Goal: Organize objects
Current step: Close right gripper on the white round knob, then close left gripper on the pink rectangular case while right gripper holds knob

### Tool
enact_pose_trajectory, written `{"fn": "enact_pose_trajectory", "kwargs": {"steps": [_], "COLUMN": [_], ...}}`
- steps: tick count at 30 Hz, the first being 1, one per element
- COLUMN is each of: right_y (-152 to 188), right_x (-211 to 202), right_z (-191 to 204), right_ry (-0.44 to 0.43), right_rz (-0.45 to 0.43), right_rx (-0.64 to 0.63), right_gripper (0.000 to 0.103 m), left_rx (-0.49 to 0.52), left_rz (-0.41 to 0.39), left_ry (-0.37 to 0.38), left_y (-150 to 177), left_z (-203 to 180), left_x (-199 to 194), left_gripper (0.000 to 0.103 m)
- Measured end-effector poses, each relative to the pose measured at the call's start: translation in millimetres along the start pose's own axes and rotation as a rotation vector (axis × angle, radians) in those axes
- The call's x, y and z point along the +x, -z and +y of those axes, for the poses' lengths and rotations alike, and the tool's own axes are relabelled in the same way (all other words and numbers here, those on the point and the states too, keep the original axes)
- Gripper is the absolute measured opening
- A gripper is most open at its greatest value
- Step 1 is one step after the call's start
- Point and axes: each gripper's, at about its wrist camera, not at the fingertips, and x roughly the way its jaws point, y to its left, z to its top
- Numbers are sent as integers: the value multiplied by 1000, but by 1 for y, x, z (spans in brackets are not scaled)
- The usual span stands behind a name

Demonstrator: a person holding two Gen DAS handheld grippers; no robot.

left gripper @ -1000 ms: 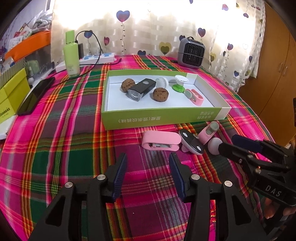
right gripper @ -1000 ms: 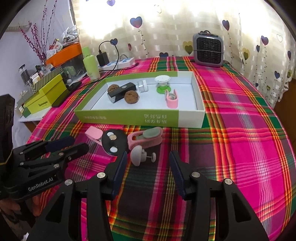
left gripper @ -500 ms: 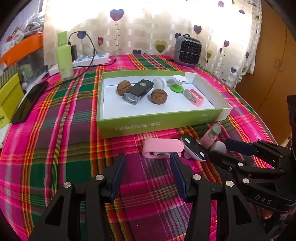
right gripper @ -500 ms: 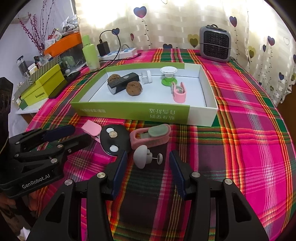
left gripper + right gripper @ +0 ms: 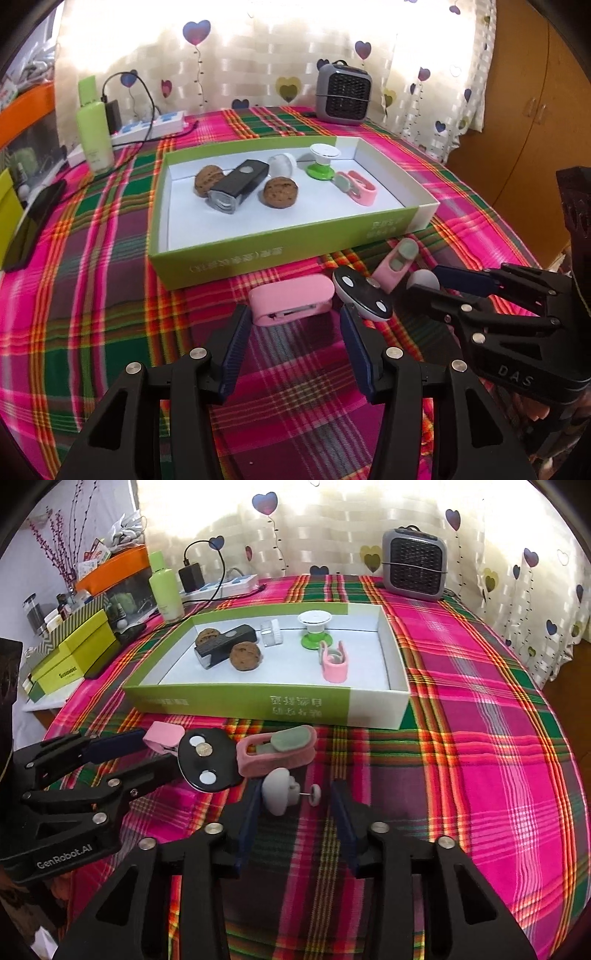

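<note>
The right hand-held gripper (image 5: 293, 808) has just been closing; its jaws straddle the grey knob-shaped piece (image 5: 279, 790), seemingly not yet pinching it. The left hand-held gripper (image 5: 293, 332) stands apart before the pink case (image 5: 291, 301). Both pieces lie near the worktop's (image 5: 480, 775) front edge, just beside the green tray (image 5: 236, 701).

Far beyond the jaws, at the back of the plaid tablecloth (image 5: 480, 709), a grey heater (image 5: 413, 570) stood against the heart-print curtain (image 5: 332, 524). Ahead and to the left of the jaws, a pale green bottle (image 5: 165, 587) stood upright beside a white power strip (image 5: 225, 585) with a black charger (image 5: 191, 576) plugged in. Further left lay a dark phone (image 5: 31, 221), a yellow-green box (image 5: 72, 655) and an orange bin (image 5: 114, 568).
</note>
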Motion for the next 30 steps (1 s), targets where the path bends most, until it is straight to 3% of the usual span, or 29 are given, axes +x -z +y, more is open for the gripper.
{"fn": "enact_pose_trajectory", "kwargs": {"steps": [11,16,21,30], "right_y": [6,7,7,6], "right_x": [-7,-7,-7,-7], "right_z": [-10,-11,-11,-12], "right_ry": [11,9,8,0], "right_rz": [-2,-3,-3,-2], "right_rx": [9,11,12,17], "right_gripper": [33,33,33,33], "left_rx": [48,36,10,47], "left_rz": [16,3,18,28], "left_ry": [96,37,25,-8], "left_y": [13,9,2,-10], "left_z": [-14,-3,8,5], "left_x": [-8,-9,2,15], "left_gripper": [49,49,49,49]}}
